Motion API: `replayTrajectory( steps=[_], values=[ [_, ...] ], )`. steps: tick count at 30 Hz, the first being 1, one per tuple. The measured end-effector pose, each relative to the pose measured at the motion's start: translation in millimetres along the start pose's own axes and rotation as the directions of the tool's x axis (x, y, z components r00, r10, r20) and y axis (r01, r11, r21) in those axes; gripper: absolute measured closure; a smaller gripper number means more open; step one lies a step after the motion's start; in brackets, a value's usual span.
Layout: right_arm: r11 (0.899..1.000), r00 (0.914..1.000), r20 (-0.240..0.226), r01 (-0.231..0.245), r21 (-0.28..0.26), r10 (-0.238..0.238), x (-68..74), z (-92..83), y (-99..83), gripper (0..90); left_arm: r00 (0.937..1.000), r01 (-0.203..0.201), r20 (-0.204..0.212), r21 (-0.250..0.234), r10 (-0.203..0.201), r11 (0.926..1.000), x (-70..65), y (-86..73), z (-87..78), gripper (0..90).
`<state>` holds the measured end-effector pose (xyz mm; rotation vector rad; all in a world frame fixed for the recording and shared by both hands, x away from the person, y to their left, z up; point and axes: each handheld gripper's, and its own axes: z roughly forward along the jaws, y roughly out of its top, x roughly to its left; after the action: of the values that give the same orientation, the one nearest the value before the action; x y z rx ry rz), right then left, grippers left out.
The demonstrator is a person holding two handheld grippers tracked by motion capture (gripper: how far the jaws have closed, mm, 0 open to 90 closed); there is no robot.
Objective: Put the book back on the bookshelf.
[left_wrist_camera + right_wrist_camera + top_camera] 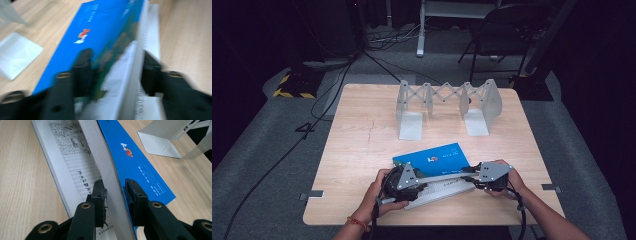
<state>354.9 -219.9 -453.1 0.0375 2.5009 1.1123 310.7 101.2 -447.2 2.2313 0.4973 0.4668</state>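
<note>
A book with a blue cover [432,157] lies near the table's front edge, partly opened over its white pages [447,187]. My left gripper [424,181] is at its left end and my right gripper [469,172] at its right end, pointing toward each other. In the blurred left gripper view the left gripper [116,72] has its jaws against the blue cover [100,27] and the page block. In the right gripper view the right gripper [115,192] pinches the raised cover and sheaf of pages [105,162] over a printed page [75,157].
A white expanding bookend rack [444,100] stands at the back of the wooden table [357,150]; its base plates show in the gripper views [17,55] [160,142]. A chair [507,30] and cables are on the floor beyond.
</note>
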Motion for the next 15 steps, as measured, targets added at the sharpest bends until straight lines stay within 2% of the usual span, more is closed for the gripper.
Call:
replayTrajectory(
  steps=[2,3,5,7,8,11,12,13,14,15],
  values=[
    [1.000,1.0000,-0.001,0.003,-0.006,-0.003,1.0,0.6,1.4,71.0,0.9993,-0.037,0.000,0.002,0.037,0.9993,2.0,-2.7,-1.8,62.0],
    [1.000,1.0000,0.002,0.007,-0.011,-0.007,1.9,1.3,2.6,70.7,0.9991,-0.042,0.009,-0.002,0.042,0.9991,3.4,-5.2,-2.3,63.7],
    [0.999,0.9999,-0.013,-0.006,-0.034,0.006,1.1,2.8,2.2,67.6,0.9991,-0.023,0.035,-0.024,0.024,0.9995,7.4,-12.7,-2.4,65.7],
    [0.996,0.9984,-0.038,-0.045,-0.078,0.043,-3.8,5.9,-3.0,60.8,0.9980,-0.011,0.061,-0.029,0.012,0.9995,10.5,-18.7,-1.4,66.9],
    [0.996,0.9979,-0.038,-0.054,-0.076,0.051,-6.6,7.8,-6.1,58.5,0.9980,-0.011,0.061,-0.029,0.012,0.9995,10.5,-18.7,-1.4,67.3],
    [0.995,0.9971,-0.030,-0.071,-0.064,0.069,-11.8,10.8,-12.5,58.2,0.9972,0.010,0.075,-0.051,-0.006,0.9987,16.1,-24.4,-4.0,67.4],
    [0.994,0.9959,-0.042,-0.083,-0.076,0.080,-14.1,10.6,-14.6,59.5,0.9963,0.025,0.083,-0.059,-0.020,0.9979,19.1,-26.8,-5.3,67.4],
    [0.992,0.9964,-0.049,-0.073,-0.101,0.069,-15.3,10.8,-14.0,63.7,0.9956,0.031,0.091,-0.063,-0.025,0.9975,21.0,-28.1,-6.0,67.4],
    [0.992,0.9964,-0.049,-0.073,-0.101,0.069,-15.3,10.8,-14.0,63.7,0.9953,0.031,0.093,-0.065,-0.024,0.9974,23.1,-29.2,-6.5,67.4],
    [0.994,0.9976,-0.049,-0.053,-0.096,0.049,-14.5,11.6,-12.0,65.6,0.9950,0.034,0.096,-0.062,-0.028,0.9975,25.3,-30.1,-7.3,67.3]
  ],
)
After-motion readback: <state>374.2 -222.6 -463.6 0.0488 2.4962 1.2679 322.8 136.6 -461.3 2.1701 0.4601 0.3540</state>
